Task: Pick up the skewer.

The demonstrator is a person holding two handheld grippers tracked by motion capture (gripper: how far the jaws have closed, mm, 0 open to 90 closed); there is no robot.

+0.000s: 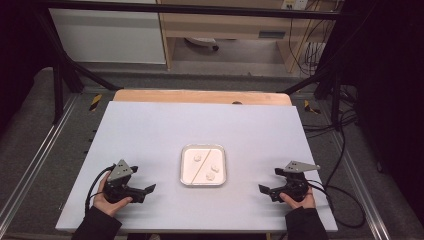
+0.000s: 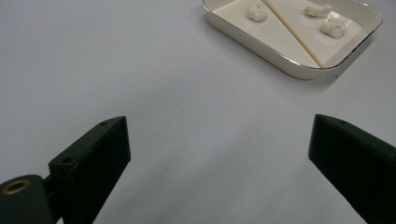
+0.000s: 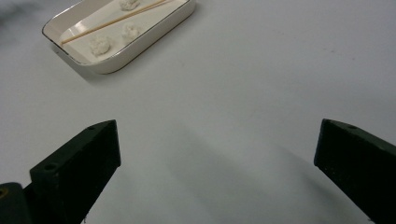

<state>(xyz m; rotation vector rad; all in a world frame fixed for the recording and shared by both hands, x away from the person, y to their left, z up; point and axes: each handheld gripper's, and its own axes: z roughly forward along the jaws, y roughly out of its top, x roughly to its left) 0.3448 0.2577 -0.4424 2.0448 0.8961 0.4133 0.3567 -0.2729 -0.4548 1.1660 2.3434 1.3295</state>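
A small white tray (image 1: 183,172) with a metal rim sits on the white tabletop (image 1: 150,130), near the middle. In it lie a thin wooden stick (image 1: 202,165), set diagonally, and three white lumps (image 1: 197,158). My left gripper (image 1: 143,179) rests at the front left, jaws wide apart and nothing between them. In the left gripper view it (image 2: 219,126) points past the tray (image 2: 261,46), which holds the stick (image 2: 292,30). At the front right, my right gripper (image 1: 270,181) is open and empty too. Its own view has the gripper (image 3: 218,126) with the tray (image 3: 140,49) at upper left.
A wooden strip (image 1: 200,96) runs along the table's far edge. Black frame bars (image 1: 65,70) stand at the far corners. Cables (image 1: 345,150) hang off the right side. Bare tabletop lies between each gripper and the tray.
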